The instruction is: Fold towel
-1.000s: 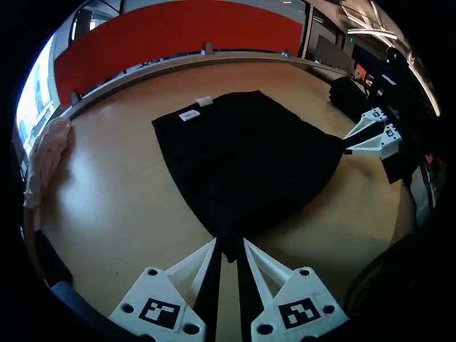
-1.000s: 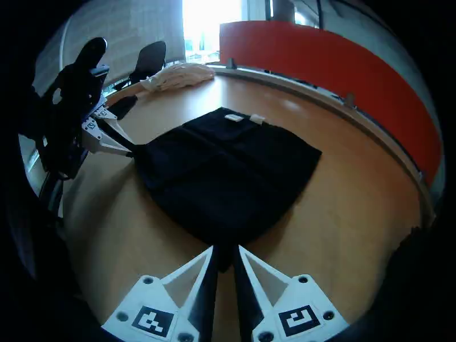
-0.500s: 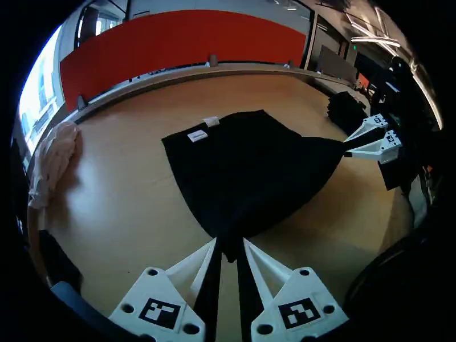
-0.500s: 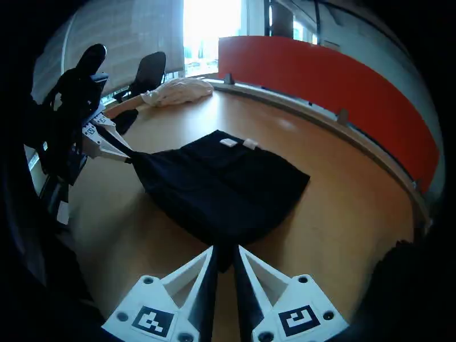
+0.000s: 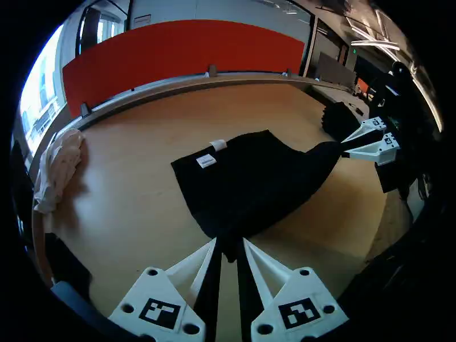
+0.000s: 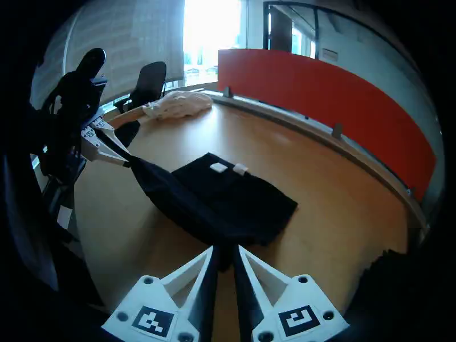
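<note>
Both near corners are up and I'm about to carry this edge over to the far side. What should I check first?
1. Left gripper shut on a corner of the towel: ok.
2. Right gripper shut on the other near corner: ok.
3. Held edge lifted off the table and stretched between both grippers: ok.
4. Far edge with the white tags lying flat: ok.
5. Beige cloth apart from the towel, off to the side of the fold path: ok.
6. Underside of the lifted part free of creases: cannot tell, it is hidden.
</note>
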A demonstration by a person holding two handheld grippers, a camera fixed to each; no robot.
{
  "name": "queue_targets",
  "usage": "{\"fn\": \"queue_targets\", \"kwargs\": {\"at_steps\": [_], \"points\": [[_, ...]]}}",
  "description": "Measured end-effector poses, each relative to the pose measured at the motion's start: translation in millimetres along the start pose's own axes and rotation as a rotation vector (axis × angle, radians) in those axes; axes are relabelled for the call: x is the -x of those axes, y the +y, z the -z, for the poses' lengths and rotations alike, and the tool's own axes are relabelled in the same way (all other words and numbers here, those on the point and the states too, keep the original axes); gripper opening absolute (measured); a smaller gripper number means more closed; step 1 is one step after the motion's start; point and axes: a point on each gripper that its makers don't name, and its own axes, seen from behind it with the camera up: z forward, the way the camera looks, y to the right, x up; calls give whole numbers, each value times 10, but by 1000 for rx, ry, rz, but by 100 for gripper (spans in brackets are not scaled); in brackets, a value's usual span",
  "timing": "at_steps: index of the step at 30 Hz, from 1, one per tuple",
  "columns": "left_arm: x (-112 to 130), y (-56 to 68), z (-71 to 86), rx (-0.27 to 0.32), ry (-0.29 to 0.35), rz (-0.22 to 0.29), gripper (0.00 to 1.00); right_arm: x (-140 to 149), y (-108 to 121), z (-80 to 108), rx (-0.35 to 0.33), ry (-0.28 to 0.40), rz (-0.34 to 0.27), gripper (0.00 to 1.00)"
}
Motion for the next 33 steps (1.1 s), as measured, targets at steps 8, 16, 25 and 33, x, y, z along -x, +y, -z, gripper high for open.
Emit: {"fn": "queue_targets", "kwargs": {"at_steps": [8, 16, 25, 33], "points": [[-126, 23, 149, -5, 8, -10, 17, -102, -12, 128, 1, 10, 7, 17], [-191, 22, 261, -4, 13, 5, 17, -172, -58, 252, -3, 14, 15, 17], [-255, 39, 366, 3, 18, 20, 17, -232, -75, 339, -6, 20, 10, 17], [-292, 51, 435, 13, 19, 28, 17, -290, -112, 433, -12, 20, 18, 17]]}}
